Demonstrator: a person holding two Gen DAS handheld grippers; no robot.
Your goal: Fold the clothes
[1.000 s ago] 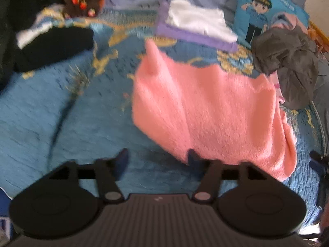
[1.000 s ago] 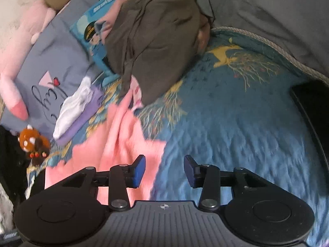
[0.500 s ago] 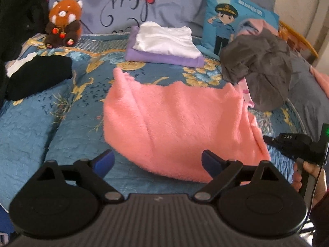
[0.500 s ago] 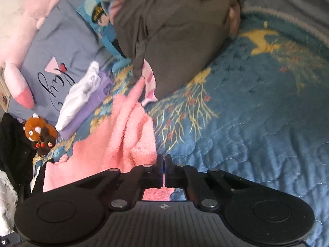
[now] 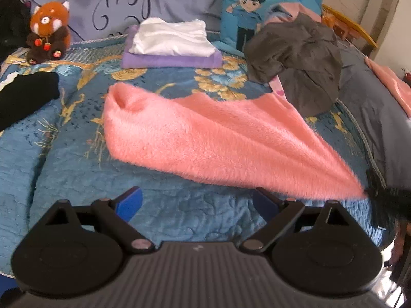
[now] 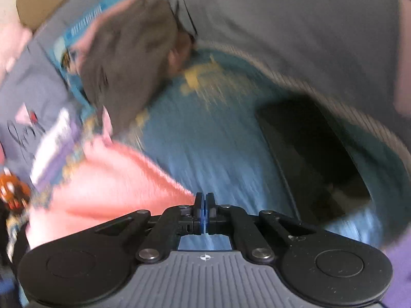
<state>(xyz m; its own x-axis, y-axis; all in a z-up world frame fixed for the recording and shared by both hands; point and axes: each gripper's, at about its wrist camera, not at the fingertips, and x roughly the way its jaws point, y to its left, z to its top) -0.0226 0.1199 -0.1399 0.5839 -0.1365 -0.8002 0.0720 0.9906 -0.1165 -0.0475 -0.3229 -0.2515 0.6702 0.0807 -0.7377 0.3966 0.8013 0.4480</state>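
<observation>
We noted right gripper [image 6: 204, 205] clamped on corner of pink towel [image 5: 205, 138], pulled taut above blue quilt [image 5: 179, 210]. Left gripper [image 5: 197, 202] gaped wide, holding nothing.

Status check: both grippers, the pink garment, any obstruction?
Left gripper open, empty. Right gripper shut on pink fleece corner, pulling it taut. Grey clothes heap touches its far edge.

Each black tool [image 5: 197, 205] has blue-padded fingers [image 5: 128, 202], silver pivot screws and a ribbed grey base.
</observation>
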